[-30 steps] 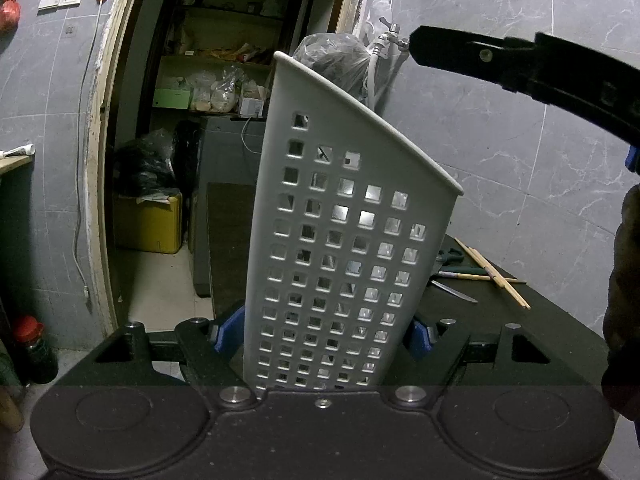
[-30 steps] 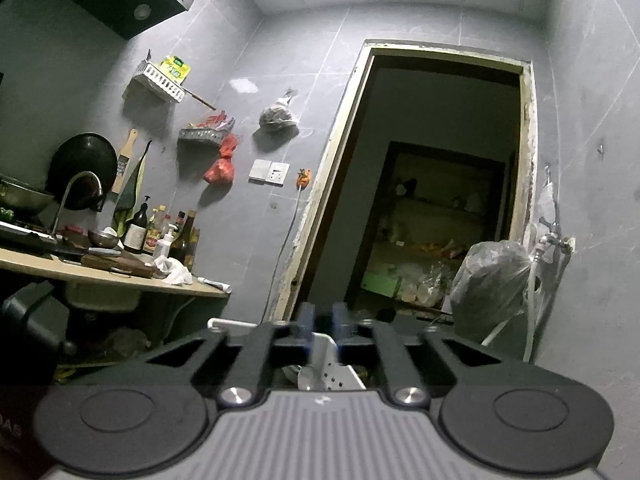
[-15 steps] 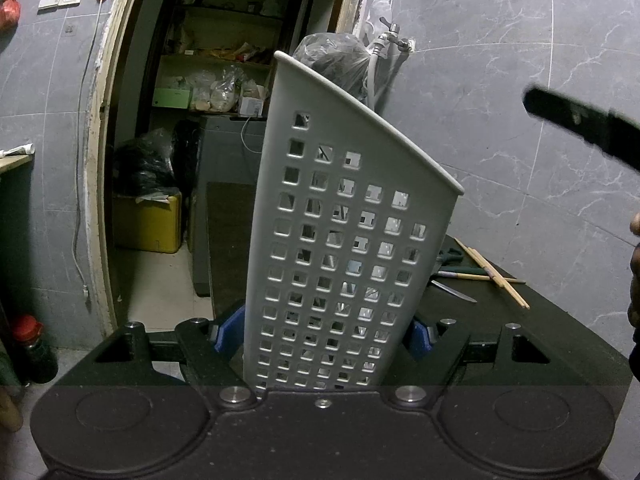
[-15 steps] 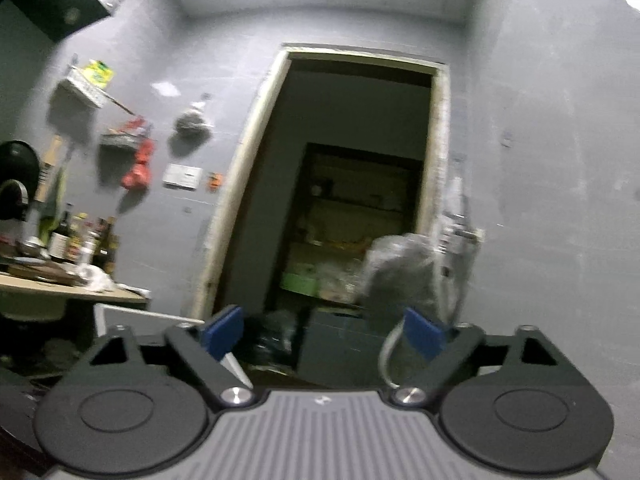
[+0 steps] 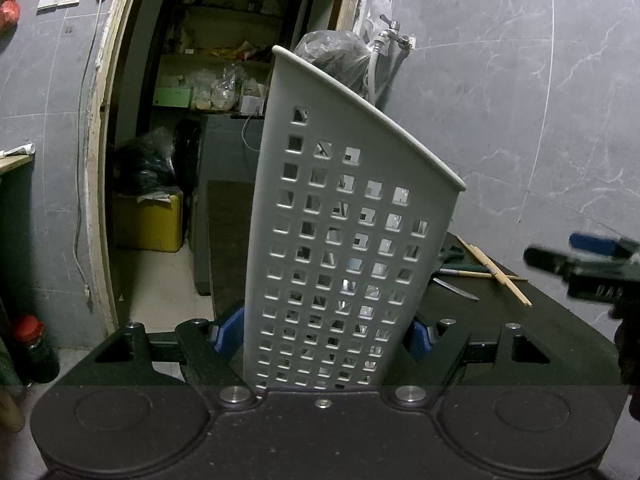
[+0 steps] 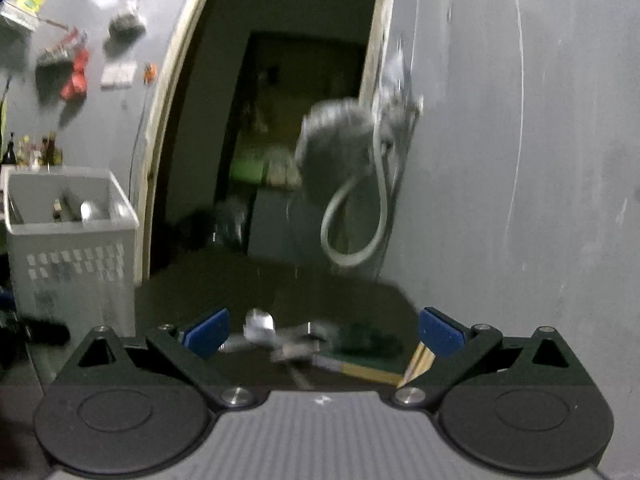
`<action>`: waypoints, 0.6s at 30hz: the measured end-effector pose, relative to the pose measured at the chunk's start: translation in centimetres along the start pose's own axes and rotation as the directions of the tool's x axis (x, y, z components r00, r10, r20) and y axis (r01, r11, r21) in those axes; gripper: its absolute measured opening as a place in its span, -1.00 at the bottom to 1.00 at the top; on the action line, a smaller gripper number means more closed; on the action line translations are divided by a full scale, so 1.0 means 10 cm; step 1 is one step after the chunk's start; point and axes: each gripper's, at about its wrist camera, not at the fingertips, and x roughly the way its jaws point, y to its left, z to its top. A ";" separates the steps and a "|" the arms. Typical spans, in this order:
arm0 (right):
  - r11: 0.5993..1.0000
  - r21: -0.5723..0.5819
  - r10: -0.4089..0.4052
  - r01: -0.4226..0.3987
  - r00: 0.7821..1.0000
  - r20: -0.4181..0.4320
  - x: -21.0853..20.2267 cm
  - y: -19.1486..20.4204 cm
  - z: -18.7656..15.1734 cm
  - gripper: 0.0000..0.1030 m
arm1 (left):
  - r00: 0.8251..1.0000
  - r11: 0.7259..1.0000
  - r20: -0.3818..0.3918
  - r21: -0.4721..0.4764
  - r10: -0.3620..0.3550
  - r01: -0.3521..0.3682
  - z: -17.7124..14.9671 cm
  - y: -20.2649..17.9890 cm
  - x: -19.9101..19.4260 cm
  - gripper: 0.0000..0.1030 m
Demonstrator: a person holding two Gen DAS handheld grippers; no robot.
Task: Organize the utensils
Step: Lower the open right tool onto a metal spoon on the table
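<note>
My left gripper [image 5: 324, 332] is shut on the base of a white perforated utensil holder [image 5: 344, 216] and keeps it upright over the dark table [image 5: 520, 332]. The holder [image 6: 72, 248] stands at the left in the right wrist view, with several utensils [image 6: 86, 210] inside. My right gripper [image 6: 324, 334] has its jaws opening wide, with nothing between the pads. It hovers low over loose utensils on the table: a metal spoon [image 6: 258, 326], a green-handled tool [image 6: 368, 346] and chopsticks [image 6: 418, 360]. The left wrist view shows the chopsticks [image 5: 496, 272], a knife [image 5: 456, 288] and the right gripper [image 5: 576, 260].
A grey tiled wall [image 5: 540, 120] runs along the table's right side. A tap with a hose [image 6: 360, 216] and a dark plastic bag [image 6: 336, 148] hang behind the table. An open doorway [image 5: 224, 80] leads to a storeroom. A red-capped bottle [image 5: 34, 348] stands on the floor.
My right gripper went from nearly shut to wide open and swung down from facing the wall and doorway to the table's utensils. The left gripper and holder stayed still.
</note>
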 end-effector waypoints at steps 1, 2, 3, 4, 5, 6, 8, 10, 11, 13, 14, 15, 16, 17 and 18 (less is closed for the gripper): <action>1.000 0.009 0.006 -0.006 1.000 -0.030 0.04 -0.02 -0.04 0.99 | 1.000 1.000 0.000 0.000 0.000 0.000 0.00 0.00 0.00 0.54; 1.000 0.021 0.014 -0.013 0.998 -0.058 0.09 -0.04 -0.06 0.99 | 1.000 1.000 0.000 0.000 0.001 -0.001 0.00 0.00 0.00 0.54; 0.999 0.039 0.027 -0.023 0.996 -0.088 0.13 -0.07 -0.09 0.99 | 1.000 1.000 0.000 0.001 0.001 -0.001 0.00 0.00 0.00 0.54; 0.998 0.058 0.041 -0.035 0.993 -0.114 0.18 -0.09 -0.12 0.99 | 1.000 1.000 0.000 0.001 0.001 -0.001 0.00 0.00 0.00 0.54; 0.996 0.076 0.060 -0.049 0.988 -0.140 0.23 -0.11 -0.14 0.99 | 1.000 1.000 0.000 0.001 0.001 -0.001 0.00 0.00 0.00 0.54; 0.994 0.088 0.075 -0.062 0.984 -0.161 0.28 -0.12 -0.15 0.99 | 1.000 1.000 0.000 0.000 0.000 0.000 0.00 0.00 0.00 0.54; 0.992 0.098 0.094 -0.077 0.977 -0.190 0.38 -0.14 -0.15 0.99 | 1.000 1.000 0.000 0.001 0.001 -0.001 0.00 0.00 0.00 0.54; 0.989 0.111 0.120 -0.097 0.968 -0.222 0.52 -0.16 -0.12 0.99 | 1.000 1.000 -0.003 0.001 0.002 -0.002 0.00 0.00 0.00 0.54; 0.986 0.125 0.136 -0.109 0.960 -0.243 0.58 -0.16 -0.10 0.99 | 1.000 1.000 -0.004 0.002 0.003 -0.003 -0.01 -0.03 0.01 0.54; 0.980 0.146 0.170 -0.135 0.948 -0.267 0.69 -0.16 -0.06 0.99 | 1.000 1.000 -0.004 0.003 0.004 -0.004 -0.01 -0.03 0.02 0.54; 0.978 0.146 0.186 -0.150 0.944 -0.273 0.75 -0.16 -0.03 0.99 | 1.000 1.000 -0.004 0.003 0.004 -0.004 -0.01 -0.03 0.02 0.54; 0.977 0.137 0.197 -0.165 0.941 -0.275 0.81 -0.14 0.00 0.99 | 1.000 1.000 -0.005 0.003 0.004 -0.004 -0.02 -0.03 0.03 0.54; 0.976 0.121 0.208 -0.181 0.939 -0.274 0.87 -0.12 0.04 0.99 | 1.000 1.000 -0.005 0.003 0.004 -0.004 -0.03 -0.03 0.03 0.54; 0.974 0.104 0.221 -0.200 0.936 -0.274 0.95 -0.10 0.08 0.99 | 1.000 1.000 -0.005 0.003 0.005 -0.005 -0.02 -0.03 0.03 0.54; 0.973 0.096 0.231 -0.212 0.933 -0.275 1.01 -0.09 0.12 0.99 | 1.000 1.000 -0.006 0.004 0.005 -0.005 -0.02 -0.04 0.04 0.54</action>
